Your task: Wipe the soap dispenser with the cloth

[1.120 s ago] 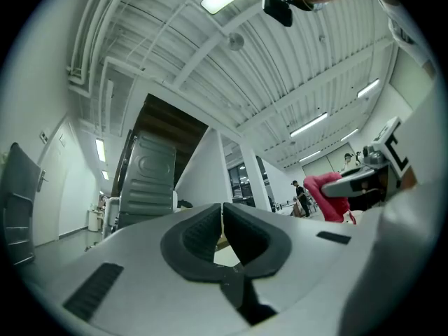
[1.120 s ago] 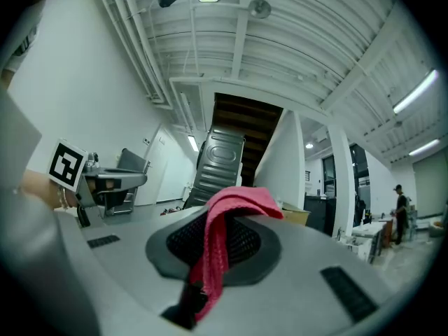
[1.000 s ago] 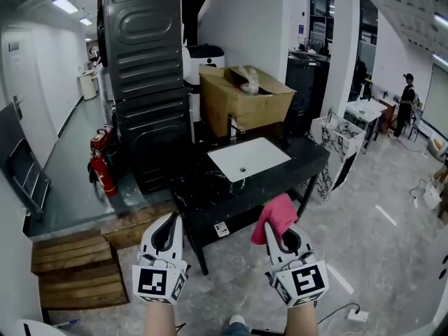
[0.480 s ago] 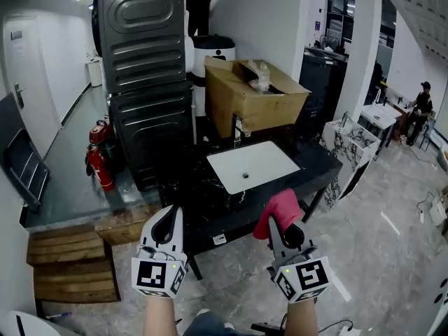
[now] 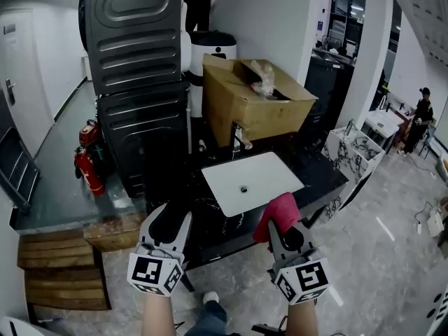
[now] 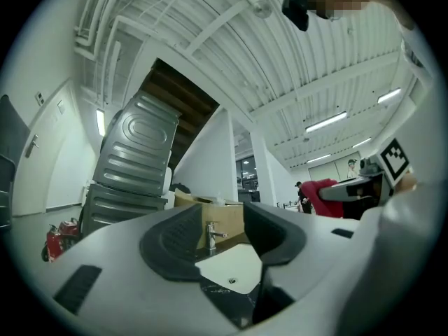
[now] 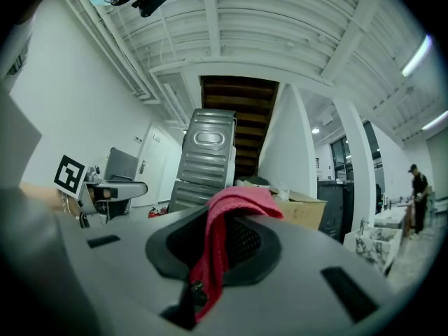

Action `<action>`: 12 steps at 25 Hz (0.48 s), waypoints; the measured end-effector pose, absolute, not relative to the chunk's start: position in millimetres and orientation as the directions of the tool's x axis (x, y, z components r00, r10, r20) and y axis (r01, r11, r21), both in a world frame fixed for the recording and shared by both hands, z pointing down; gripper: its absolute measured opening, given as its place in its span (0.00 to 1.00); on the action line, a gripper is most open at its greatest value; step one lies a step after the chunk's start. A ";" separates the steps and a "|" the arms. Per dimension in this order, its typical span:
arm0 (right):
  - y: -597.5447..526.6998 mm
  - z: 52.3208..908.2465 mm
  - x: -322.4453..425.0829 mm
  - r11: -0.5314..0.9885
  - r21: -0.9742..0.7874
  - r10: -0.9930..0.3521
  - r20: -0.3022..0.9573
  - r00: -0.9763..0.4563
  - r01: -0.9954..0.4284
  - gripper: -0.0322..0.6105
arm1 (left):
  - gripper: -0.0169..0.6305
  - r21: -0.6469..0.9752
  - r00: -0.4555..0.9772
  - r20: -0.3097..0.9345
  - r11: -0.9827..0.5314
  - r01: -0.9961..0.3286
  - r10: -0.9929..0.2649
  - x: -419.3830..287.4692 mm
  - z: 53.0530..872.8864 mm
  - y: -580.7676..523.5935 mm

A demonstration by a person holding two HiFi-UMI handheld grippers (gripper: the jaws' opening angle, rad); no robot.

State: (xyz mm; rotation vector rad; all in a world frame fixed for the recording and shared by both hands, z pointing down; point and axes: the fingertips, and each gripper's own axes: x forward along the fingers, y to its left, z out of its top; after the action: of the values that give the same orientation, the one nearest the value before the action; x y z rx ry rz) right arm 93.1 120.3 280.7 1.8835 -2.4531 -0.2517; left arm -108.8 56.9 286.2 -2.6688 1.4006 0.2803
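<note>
The black surface (image 5: 322, 170) with its white sink (image 5: 252, 180) is drawing nearer. My left tongs (image 5: 173, 214) have just been opening partway, with nothing between them. My right tongs (image 5: 283, 228) are clamping the red cloth (image 5: 278, 212). I am not yet spotting the dispenser.

The cloth (image 5: 280, 214) is vanishing at its lower end between the jaws of the right claw (image 5: 283, 232), so its full length is going unseen. That claw is also covering a stretch of the near edge of the table (image 5: 316, 168). Both forearms (image 5: 159, 316) are running off the bottom edge. A small thing (image 5: 202, 146) beside the tap (image 5: 238, 137) is showing too tiny to identify. The grey panel (image 5: 133, 33) is getting cropped at the top.
</note>
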 end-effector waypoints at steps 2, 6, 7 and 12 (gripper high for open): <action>93.3 279.3 95.4 0.258 0.155 -0.960 -0.064 -0.271 -0.954 0.13 | 0.43 -0.026 0.562 -0.206 -0.570 -0.821 -0.801 -102.9 289.5 30.6; 37.4 278.9 96.7 0.278 0.162 -0.956 -0.051 -0.289 -0.947 0.13 | 0.62 -0.017 0.509 -0.173 -0.514 -0.857 -0.843 -103.4 298.9 -30.0; 23.3 278.4 95.9 0.286 0.165 -0.954 -0.046 -0.297 -0.944 0.13 | 0.64 -0.008 0.490 -0.170 -0.495 -0.869 -0.855 -106.1 300.5 -44.8; -42.7 282.1 90.0 0.316 0.163 -0.945 -0.028 -0.325 -0.935 0.13 | 0.67 0.025 0.434 -0.166 -0.444 -0.896 -0.885 -116.6 307.1 -106.6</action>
State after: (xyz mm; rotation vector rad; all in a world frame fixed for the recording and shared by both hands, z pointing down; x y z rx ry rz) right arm 90.0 -42.7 282.1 1.7814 -2.4888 -0.2302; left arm -116.6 -106.6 307.1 -2.6030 1.6188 0.2381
